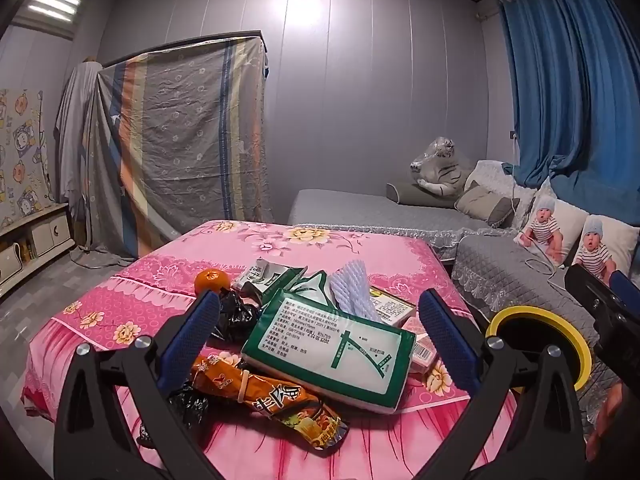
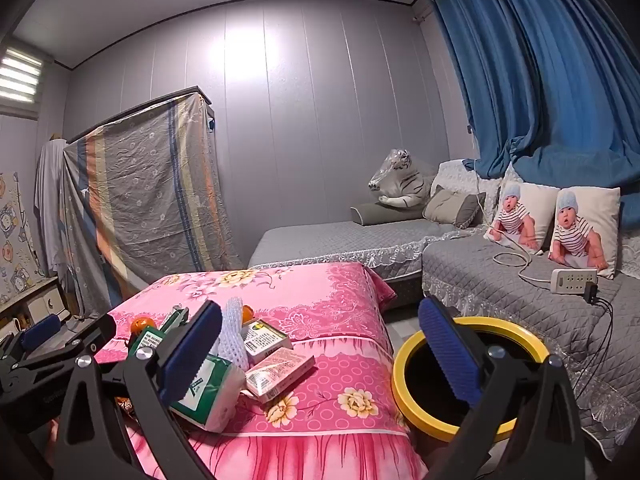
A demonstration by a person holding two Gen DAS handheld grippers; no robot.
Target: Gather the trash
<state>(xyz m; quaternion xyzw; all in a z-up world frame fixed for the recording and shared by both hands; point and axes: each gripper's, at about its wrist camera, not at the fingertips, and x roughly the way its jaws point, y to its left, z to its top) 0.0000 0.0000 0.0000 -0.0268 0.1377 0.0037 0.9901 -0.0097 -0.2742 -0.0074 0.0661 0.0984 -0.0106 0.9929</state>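
Both claws fully spread, nothing between the pads. My left claw hangs over the trash pile on the pink floral bed; my right claw sits further right, straddling the bed edge and the bin.

Pile, from the left wrist view:
- tissue pack, green and white, centre of the pile, tilted, lying partly on the snack wrapper
- snack wrapper is orange, nearest me, with a rubber band round it
- black plastic bag just beside my left pad, a second black scrap lower by the wrapper
- orange at the far left of the pile
- white foam net behind the tissue pack
- small carton with green print at the back
- two flat boxes right of the tissue pack, one lying over the other

Bin is black with a yellow rim, on the floor between bed and grey sofa, mouth up. Can't tell what's inside, too dark.

Power strip with cables lies on the sofa, near two printed cushions.
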